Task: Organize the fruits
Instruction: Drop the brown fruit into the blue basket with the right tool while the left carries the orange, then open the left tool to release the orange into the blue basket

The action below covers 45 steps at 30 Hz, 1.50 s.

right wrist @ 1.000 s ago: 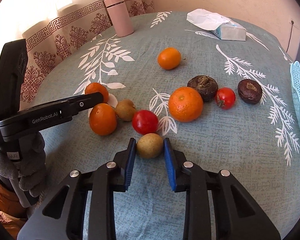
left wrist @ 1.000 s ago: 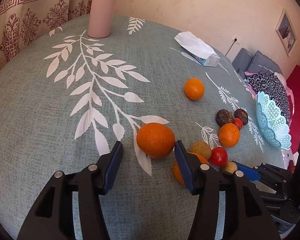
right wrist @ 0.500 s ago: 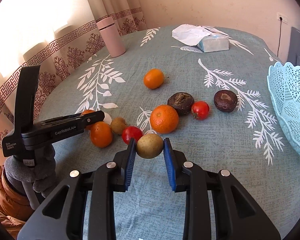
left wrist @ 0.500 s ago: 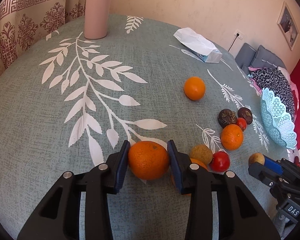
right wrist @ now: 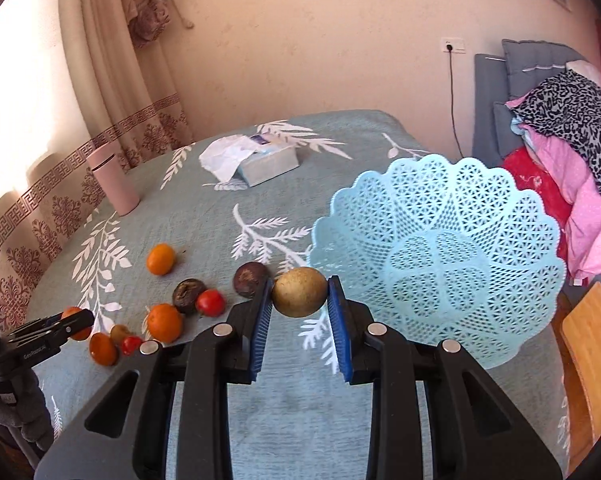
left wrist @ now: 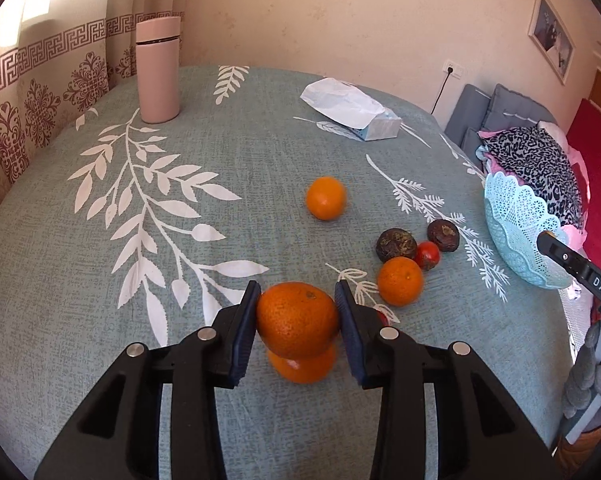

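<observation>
Both of my grippers now have fruit in them, and that is the big change. A second ago my left gripper [left wrist: 296, 320] had its jaws spread wide around the big orange [left wrist: 297, 319] on the table. Now the jaws pinch that orange on both sides, and it sits up off the cloth in the lower middle of the left view. Another orange [left wrist: 303, 368] peeks out just under it, still on the table [left wrist: 220, 152].

My right gripper [right wrist: 299, 298] was already pinching the little brown fruit [right wrist: 299, 297], down by the pile. It still pinches it, but the view has swung round. Now the blue basket [right wrist: 440, 216] fills the right side of the right view, and the brown fruit hangs just at the basket's near left rim.

So I think the picking part is done for these two, and the next job is to drop them in the basket. The brown fruit is close. The big orange is still well apart from the basket, which shows at the right edge of the left view.

Still left on the table: two more oranges, two dark fruits and some small red ones, in the lower left of the right view.
</observation>
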Motion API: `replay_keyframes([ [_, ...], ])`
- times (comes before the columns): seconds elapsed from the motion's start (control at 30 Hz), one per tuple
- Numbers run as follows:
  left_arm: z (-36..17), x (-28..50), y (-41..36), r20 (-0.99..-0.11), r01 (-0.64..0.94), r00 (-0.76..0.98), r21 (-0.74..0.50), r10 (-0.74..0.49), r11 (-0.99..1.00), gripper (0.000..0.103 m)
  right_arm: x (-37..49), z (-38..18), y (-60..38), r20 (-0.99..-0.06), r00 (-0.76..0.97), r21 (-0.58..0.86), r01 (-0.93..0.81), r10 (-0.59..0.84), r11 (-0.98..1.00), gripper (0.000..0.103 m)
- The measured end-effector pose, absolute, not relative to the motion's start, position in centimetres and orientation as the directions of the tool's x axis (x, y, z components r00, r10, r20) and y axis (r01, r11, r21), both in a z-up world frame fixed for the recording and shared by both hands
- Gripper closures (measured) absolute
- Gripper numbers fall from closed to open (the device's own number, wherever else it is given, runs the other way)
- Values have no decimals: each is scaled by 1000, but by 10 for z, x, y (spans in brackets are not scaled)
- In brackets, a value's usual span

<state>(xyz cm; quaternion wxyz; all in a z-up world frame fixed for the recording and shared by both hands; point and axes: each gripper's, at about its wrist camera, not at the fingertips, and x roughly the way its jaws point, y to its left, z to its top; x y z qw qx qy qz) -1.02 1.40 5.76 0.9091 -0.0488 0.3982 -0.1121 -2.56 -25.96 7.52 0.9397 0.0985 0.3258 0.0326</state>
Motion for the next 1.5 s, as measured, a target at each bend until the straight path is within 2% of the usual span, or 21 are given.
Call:
replay_keyframes([
  [0.17,70,-10,-18,-705,230,655,-157,-272,961,64,-27,72,-299,-584,812,175,120,5,977,74],
  [0.2,72,-9,-25,-707,242,650,-156,-279,958,64,-28,70,-306,-583,812,181,139,-7,974,69],
  [0.23,73,-9,-31,-709,253,644,-156,-287,955,64,-28,68,-313,-583,812,197,158,-14,968,57],
  [0.3,76,-6,-45,-712,278,632,-159,-305,947,64,-31,64,-324,-580,814,217,197,-36,956,49],
  [0.5,87,4,-93,-702,372,609,-159,-369,915,64,-51,72,-346,-495,849,193,317,-187,929,49],
  [0.57,89,9,-110,-700,400,599,-160,-389,903,64,-61,74,-354,-453,854,199,376,-255,905,44],
  [0.6,89,12,-118,-699,411,594,-161,-398,897,64,-65,74,-358,-436,852,202,406,-289,891,38],
  [0.67,88,17,-134,-701,429,581,-167,-413,888,64,-71,73,-364,-416,843,201,451,-341,870,36],
  [0.93,88,31,-196,-705,516,522,-187,-480,836,64,-80,73,-375,-403,829,241,504,-387,829,35],
  [1.03,89,31,-219,-704,555,495,-194,-509,809,64,-83,73,-375,-399,828,245,511,-394,824,29],
  [1.13,88,27,-237,-697,588,477,-200,-535,784,64,-83,72,-375,-398,826,247,516,-399,820,28],
  [1.17,88,26,-241,-694,593,475,-202,-541,779,60,-83,72,-375,-398,826,247,516,-400,820,28],
  [1.2,89,26,-244,-690,596,475,-204,-546,777,40,-83,72,-375,-398,826,247,516,-400,820,28],
  [1.27,93,25,-241,-663,589,500,-211,-557,780,18,-85,72,-375,-397,826,249,518,-401,819,28],
  [1.5,106,32,-210,-635,526,585,-176,-504,832,14,-85,72,-374,-388,827,247,518,-407,819,24],
])
